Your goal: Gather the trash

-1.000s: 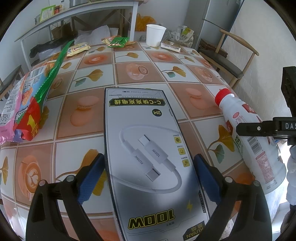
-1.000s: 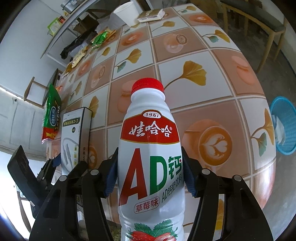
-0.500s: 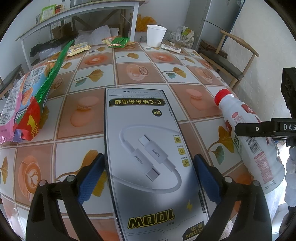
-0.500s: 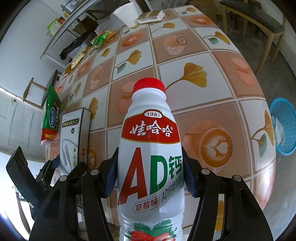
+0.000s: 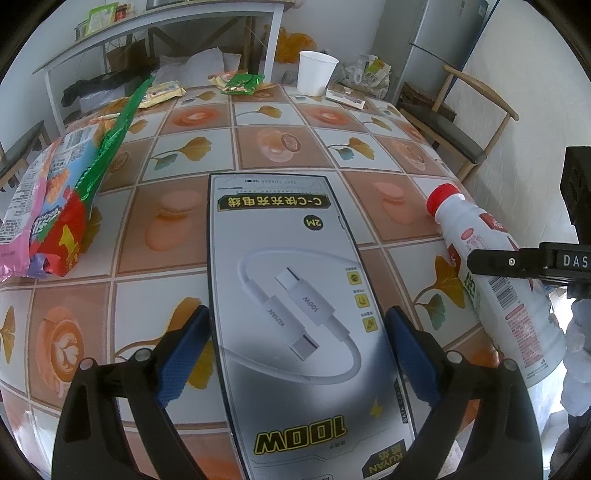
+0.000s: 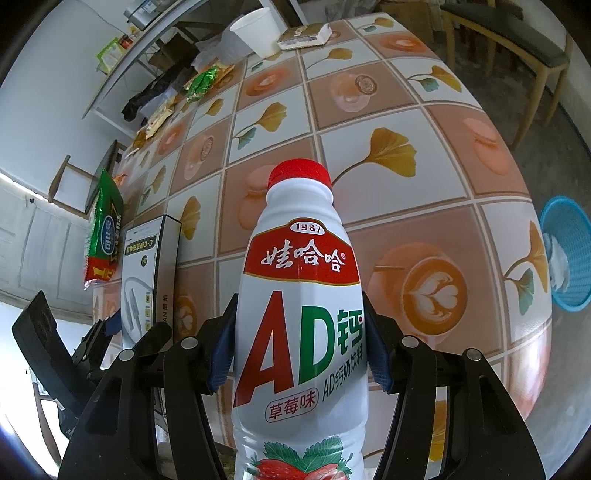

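My left gripper [image 5: 297,354] is shut on a grey cable box [image 5: 291,295], held above the near edge of the tiled table [image 5: 258,144]. My right gripper [image 6: 299,350] is shut on a white milk-drink bottle [image 6: 301,317] with a red cap, held above the table. The bottle also shows at the right of the left wrist view [image 5: 491,273], and the box at the left of the right wrist view [image 6: 147,266]. A blue trash basket [image 6: 570,258] stands on the floor to the right of the table.
Snack bags [image 5: 59,206] lie at the table's left. A white paper cup [image 5: 316,72], green wrappers [image 5: 242,83] and a small packet [image 5: 345,96] sit at the far edge. A wooden chair [image 5: 454,125] stands at the right, a shelf table [image 5: 147,22] behind.
Both grippers hold their objects almost still. The bottle has drifted slightly.
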